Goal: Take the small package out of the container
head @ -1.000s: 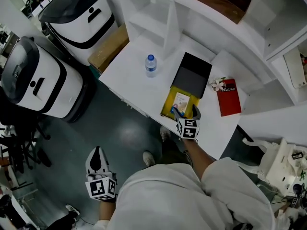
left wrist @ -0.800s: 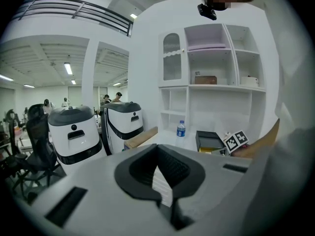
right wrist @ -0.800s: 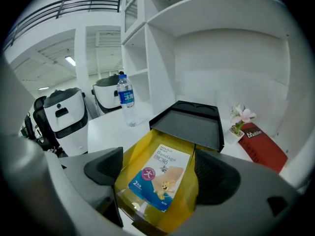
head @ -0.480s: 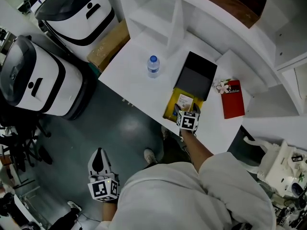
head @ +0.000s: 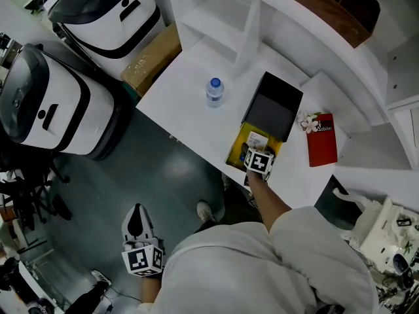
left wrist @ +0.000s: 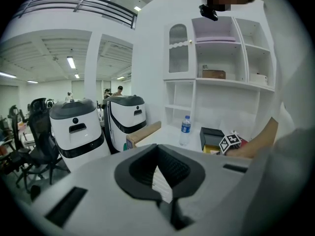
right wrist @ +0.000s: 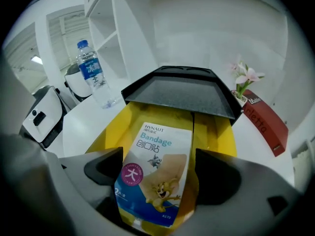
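Note:
A small bandage package [right wrist: 155, 176], printed with a cartoon and blue lettering, lies in the yellow container [right wrist: 216, 132], whose black lid [right wrist: 179, 95] stands open at the back. My right gripper [right wrist: 157, 173] is open and reaches into the container, one jaw on each side of the package and close to its edges. From the head view the right gripper [head: 253, 156] covers most of the yellow container [head: 237, 146] on the white table [head: 183, 103]. My left gripper [head: 134, 214] hangs low over the floor, shut and holding nothing.
A water bottle [head: 214, 91] stands left of the container. A red book [head: 322, 139] and a small flower [head: 308, 122] lie to its right. White shelves [head: 249, 18] rise behind. Two white machines [head: 46, 103] and a cardboard box [head: 149, 57] stand by the table's left side.
My right gripper has moved forward, deeper into the yellow container and over the package. The left gripper has stayed low by my side.

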Demonstrator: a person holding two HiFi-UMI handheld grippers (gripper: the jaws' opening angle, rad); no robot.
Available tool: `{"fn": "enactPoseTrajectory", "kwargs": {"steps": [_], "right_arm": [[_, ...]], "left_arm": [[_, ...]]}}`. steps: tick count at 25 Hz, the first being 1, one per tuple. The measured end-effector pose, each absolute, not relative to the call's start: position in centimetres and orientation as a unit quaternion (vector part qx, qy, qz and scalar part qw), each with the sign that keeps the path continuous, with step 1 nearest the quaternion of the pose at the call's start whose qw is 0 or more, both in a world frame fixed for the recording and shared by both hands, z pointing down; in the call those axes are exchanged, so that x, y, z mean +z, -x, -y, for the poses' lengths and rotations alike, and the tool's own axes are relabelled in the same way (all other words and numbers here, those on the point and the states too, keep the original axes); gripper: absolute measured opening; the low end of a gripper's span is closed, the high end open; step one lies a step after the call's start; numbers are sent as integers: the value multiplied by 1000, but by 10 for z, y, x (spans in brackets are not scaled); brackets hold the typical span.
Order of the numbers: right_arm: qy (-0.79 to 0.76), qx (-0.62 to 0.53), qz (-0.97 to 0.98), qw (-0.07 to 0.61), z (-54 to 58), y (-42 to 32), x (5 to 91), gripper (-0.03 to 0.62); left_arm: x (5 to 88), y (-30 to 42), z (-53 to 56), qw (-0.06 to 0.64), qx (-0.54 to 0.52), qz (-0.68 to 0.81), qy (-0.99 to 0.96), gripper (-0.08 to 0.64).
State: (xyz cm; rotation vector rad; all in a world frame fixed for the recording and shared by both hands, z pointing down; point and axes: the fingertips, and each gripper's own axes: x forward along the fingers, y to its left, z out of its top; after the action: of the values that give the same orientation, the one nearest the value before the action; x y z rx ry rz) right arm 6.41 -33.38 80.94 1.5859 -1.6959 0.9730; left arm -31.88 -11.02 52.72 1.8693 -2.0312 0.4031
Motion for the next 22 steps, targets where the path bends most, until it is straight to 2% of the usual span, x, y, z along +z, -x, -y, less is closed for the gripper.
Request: {"fn": "enactPoseTrajectory", "kwargs": {"steps": [10,22], "right_arm": [[-598,403,625,300,335,-59,816,440],[-571,342,682,302,330,-49,793,439]], "left_arm": [[530,311,118,177,145,710,-666,8],[526,303,124,167,141,698,-682,8]]}}
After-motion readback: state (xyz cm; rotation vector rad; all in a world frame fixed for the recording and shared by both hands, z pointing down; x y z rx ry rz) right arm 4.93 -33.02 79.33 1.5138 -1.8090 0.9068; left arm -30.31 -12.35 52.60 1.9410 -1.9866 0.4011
